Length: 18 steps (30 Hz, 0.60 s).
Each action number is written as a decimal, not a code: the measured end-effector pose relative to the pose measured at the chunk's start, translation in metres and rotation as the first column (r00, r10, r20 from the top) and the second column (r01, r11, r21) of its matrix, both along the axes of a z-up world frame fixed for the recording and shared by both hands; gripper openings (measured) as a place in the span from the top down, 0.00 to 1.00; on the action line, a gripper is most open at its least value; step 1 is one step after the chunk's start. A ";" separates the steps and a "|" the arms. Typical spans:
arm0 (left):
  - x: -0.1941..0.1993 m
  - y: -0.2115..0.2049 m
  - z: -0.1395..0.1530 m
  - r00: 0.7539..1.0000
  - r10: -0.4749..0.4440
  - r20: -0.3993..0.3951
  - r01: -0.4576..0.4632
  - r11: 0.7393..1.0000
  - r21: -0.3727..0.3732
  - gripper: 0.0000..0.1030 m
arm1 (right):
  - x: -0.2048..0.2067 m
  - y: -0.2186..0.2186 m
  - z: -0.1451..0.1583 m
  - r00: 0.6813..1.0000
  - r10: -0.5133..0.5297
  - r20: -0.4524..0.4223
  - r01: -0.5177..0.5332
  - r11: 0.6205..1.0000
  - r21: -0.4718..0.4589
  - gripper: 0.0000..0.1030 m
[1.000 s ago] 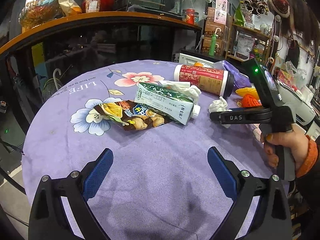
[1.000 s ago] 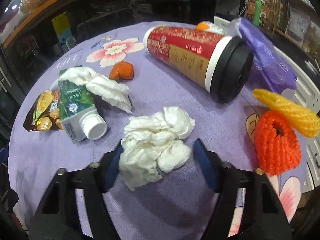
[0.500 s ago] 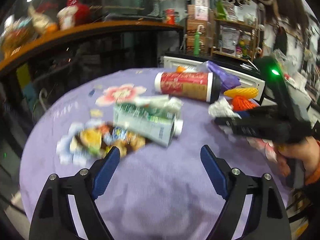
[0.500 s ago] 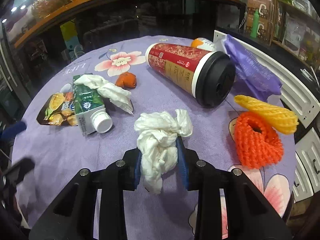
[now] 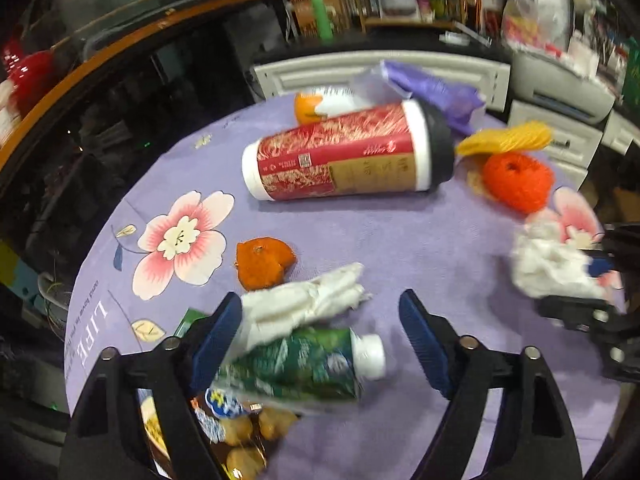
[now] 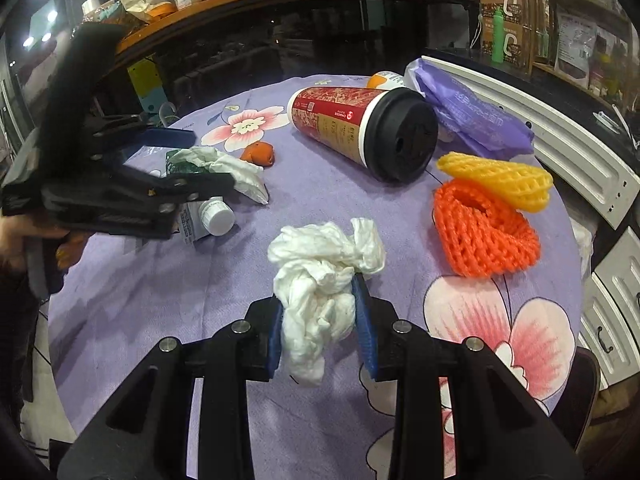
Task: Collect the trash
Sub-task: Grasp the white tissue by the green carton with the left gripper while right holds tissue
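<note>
My right gripper [image 6: 322, 320] has its jaws clamped on the crumpled white tissue [image 6: 324, 276], held just above the desk [image 6: 140, 300]. My left gripper [image 5: 320, 340], jaws just narrowed yet wide, straddles the green carton [image 5: 304, 364]. The cloth [image 5: 360, 240] reads "LIFE"; the cup [image 5: 344, 156] label is illegible.

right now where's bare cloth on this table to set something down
Bare cloth lies at the near edge, left of the tissue wad in the right gripper. A narrower strip runs between the coffee cup and that wad. Crowded: around the green carton and the orange net.
</note>
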<state>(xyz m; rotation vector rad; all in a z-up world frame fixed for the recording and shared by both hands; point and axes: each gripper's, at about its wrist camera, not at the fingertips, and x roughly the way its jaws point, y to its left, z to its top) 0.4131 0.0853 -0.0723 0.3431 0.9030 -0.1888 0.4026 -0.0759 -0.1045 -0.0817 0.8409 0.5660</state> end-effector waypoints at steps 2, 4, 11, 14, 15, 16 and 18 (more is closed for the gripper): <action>0.011 -0.003 -0.009 0.999 -0.014 -0.042 0.016 0.999 0.038 0.30 | -0.002 -0.003 -0.001 1.000 -0.001 -0.005 0.001 1.000 0.004 0.69; 0.019 -0.005 -0.016 0.997 -0.020 -0.070 0.026 0.995 0.094 0.40 | -0.003 -0.006 -0.001 1.000 0.000 -0.008 0.000 1.000 0.010 0.69; 0.030 -0.002 -0.019 0.997 0.001 -0.079 0.004 0.998 0.063 0.82 | -0.006 -0.013 -0.004 1.000 -0.003 -0.013 0.003 0.999 0.032 0.69; 0.028 -0.006 -0.013 0.999 -0.003 -0.049 0.005 0.999 0.040 0.91 | -0.007 -0.017 -0.005 1.000 -0.008 -0.016 0.008 0.999 0.043 0.69; 0.026 -0.007 -0.010 0.999 -0.006 -0.036 0.007 1.000 0.030 0.91 | -0.007 -0.018 -0.005 1.000 -0.010 -0.016 0.010 0.999 0.046 0.69; 0.023 -0.009 -0.007 1.000 -0.008 -0.019 0.008 1.000 0.024 0.91 | -0.008 -0.020 -0.006 1.000 -0.012 -0.015 0.013 0.999 0.049 0.69; 0.016 -0.014 0.002 1.000 -0.009 0.021 0.009 1.000 0.007 0.92 | -0.009 -0.024 -0.006 1.000 -0.018 -0.013 0.019 0.998 0.055 0.69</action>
